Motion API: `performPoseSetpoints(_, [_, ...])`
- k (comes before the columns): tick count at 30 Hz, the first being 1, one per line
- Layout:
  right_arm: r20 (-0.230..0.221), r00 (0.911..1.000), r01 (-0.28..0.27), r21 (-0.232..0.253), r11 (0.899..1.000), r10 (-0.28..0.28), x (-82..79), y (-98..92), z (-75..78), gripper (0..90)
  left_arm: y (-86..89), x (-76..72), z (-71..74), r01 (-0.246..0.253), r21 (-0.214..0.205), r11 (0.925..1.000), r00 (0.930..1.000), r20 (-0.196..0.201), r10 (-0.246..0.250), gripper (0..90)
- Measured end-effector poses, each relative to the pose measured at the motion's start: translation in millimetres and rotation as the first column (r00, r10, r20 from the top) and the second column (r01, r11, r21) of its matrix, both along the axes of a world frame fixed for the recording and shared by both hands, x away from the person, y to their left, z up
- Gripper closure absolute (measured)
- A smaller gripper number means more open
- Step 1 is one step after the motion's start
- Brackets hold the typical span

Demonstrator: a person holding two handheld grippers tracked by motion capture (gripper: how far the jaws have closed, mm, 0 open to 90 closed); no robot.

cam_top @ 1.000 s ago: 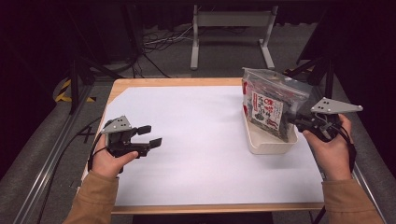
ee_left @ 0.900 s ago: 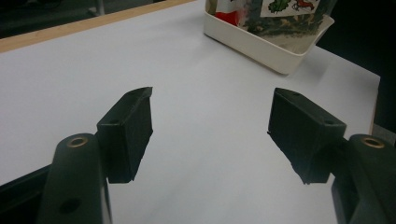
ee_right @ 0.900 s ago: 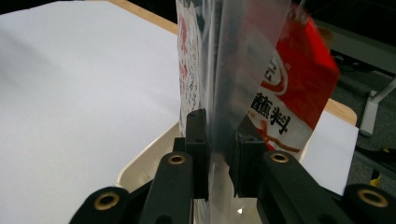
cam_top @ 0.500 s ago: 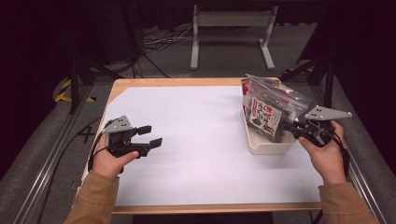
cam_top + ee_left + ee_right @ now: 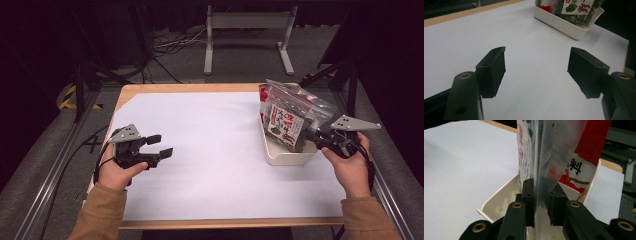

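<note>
A clear snack bag with a dark, red-and-white printed pack inside stands upright in a white bin at the table's right side. My right gripper reaches in from the right and is shut on the bag's near edge. In the right gripper view the clear film runs up between the two pads of that gripper, above the bin wall. My left gripper rests open at the left on the white sheet, holding nothing. In its own view this gripper has wide jaws facing the bin.
A large white sheet covers the wooden table. Metal rails run along both sides of the table. Beyond the far edge stand a stand's legs and cables on the floor.
My right gripper has come down a little with the bag, which now sits lower in the bin. The left gripper has not moved.
</note>
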State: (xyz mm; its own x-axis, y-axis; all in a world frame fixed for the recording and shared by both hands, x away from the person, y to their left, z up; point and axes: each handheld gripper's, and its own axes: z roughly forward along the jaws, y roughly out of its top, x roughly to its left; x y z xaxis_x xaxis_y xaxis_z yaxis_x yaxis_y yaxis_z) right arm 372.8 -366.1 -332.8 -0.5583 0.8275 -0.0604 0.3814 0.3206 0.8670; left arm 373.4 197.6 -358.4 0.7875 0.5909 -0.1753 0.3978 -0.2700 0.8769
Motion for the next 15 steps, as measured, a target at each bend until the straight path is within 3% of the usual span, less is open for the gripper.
performPoseSetpoints(4, [0.003,1.0,0.005,0.01,1.0,-0.005,0.3,-1.1,-0.2,75.0,1.4,-0.3,0.0,-0.005,0.001,1.0,1.0,0.003,0.005,30.8])
performPoseSetpoints(15, [0.037,0.9991,0.017,0.042,0.999,-0.019,-12.6,-4.4,3.2,47.6,3.3,-3.4,0.6,-0.004,0.012,0.9999,1.0,0.003,0.004,29.4])
